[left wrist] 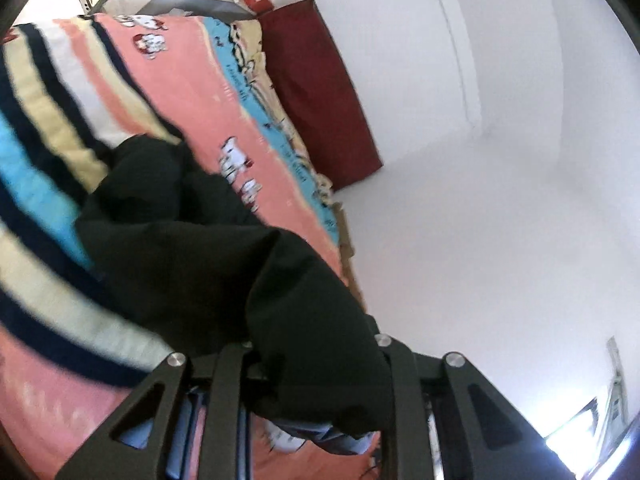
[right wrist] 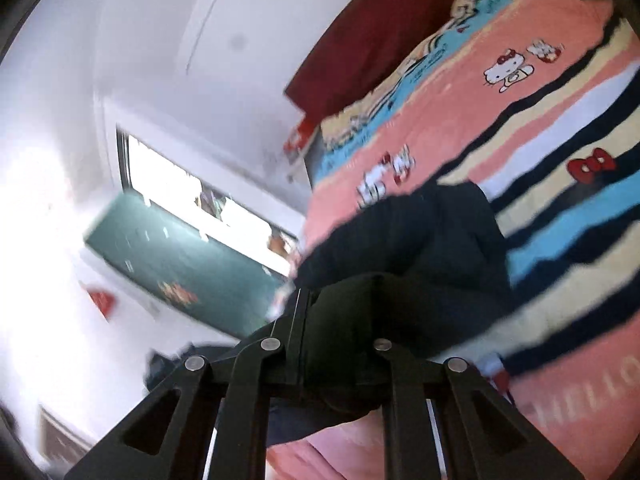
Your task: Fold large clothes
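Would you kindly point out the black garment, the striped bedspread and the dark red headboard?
black garment (left wrist: pixel 192 256), left wrist view, bunched middle of the cloth.
striped bedspread (right wrist: pixel 460 120), right wrist view, pink band beside the cat print.
dark red headboard (left wrist: pixel 316 92), left wrist view, centre of its face.

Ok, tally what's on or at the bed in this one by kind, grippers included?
Black garment: 1, bunched on the bed, gripped by both grippers
Striped cartoon-print bedspread: 1
Dark red headboard cushion: 1, upright against the wall
Grippers: 2, left gripper and right gripper, each closed on the black fabric
Total: 5
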`<state>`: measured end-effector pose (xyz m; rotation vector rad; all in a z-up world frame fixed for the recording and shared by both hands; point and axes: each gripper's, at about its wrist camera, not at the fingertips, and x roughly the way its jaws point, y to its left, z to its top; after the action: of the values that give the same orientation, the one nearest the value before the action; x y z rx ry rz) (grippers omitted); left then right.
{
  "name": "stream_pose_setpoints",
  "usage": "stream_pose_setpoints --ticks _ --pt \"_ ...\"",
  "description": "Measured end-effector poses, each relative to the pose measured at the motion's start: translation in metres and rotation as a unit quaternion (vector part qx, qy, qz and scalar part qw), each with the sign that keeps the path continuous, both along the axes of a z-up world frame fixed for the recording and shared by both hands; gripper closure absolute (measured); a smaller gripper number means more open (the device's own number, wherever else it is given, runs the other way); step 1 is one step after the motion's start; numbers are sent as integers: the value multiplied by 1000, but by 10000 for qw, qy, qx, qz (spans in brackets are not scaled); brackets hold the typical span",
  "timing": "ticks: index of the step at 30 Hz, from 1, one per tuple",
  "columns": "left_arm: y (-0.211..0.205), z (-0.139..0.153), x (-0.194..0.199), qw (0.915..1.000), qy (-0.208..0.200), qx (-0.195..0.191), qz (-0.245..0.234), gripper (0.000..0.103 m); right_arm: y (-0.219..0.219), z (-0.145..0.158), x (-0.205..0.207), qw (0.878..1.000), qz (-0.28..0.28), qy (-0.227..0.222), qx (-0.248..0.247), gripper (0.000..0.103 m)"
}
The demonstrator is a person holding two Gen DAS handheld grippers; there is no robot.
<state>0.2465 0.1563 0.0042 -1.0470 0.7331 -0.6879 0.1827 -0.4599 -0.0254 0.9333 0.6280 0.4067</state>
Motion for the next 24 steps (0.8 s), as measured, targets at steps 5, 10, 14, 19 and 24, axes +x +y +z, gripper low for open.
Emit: stream_pose_setpoints --ticks 5,10,14,19,24 --pt "-15 9 69 9997 -94 67 200 83 -20 0 54 9977 -452 75 499 90" --pt "-34 -6 160 9961 191 745 432 83 -23 -12 124 9941 -933 467 285 90" --pt "-54 -44 228 9898 567 1211 489 80 -22 -33 181 9896 -1145 869 -61 90" --pt "-78 -115 291 9802 1056 1653 283 78 -16 -83 242 9794 -1214 1502 -589 90" --pt "-86 -140 310 9831 926 1558 244 78 -11 -131 270 9791 -1062 1642 -564 90"
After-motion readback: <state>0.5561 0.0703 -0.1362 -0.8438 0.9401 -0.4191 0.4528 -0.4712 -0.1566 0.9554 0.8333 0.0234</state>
